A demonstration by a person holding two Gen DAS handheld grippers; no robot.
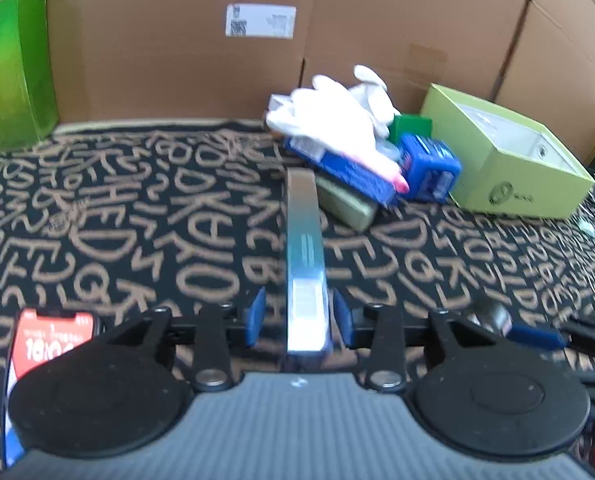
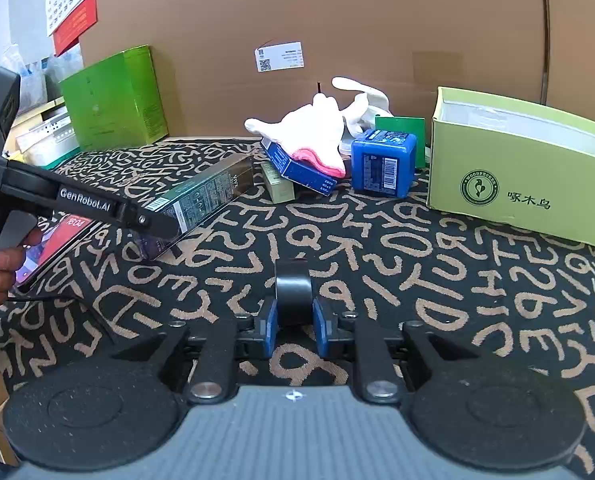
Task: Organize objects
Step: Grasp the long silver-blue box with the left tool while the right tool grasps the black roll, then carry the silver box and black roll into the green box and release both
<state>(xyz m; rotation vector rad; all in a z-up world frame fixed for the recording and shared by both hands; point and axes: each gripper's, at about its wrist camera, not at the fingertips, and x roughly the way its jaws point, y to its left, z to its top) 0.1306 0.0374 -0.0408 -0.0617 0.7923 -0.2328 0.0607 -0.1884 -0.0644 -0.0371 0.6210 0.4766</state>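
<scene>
Letter-patterned black and tan cloth covers the work surface, and nearest each camera are the tongs. The right gripper pinches a small black roll, its blue pads pressed on either side. The left gripper is closed on one end of a long dark carton, which sticks out ahead of it above the cloth; the right wrist view shows the same carton clamped at its near end, slanting toward the pile. Just beside that gripper lies a phone with a red screen, and part of a hand shows at the frame edge. Farther out sits the unsorted heap: an olive box under a flat blue box, white gloves draped over them, a blue cube-shaped box and a green card behind it. To the right stands the open pale-green box, which appears to hold nothing yet, though its floor is mostly hidden. A bright green box stands at the left against the cardboard wall. By my reading the sorting has barely begun: two items are lifted, none visibly placed, and the whole heap remains.
</scene>
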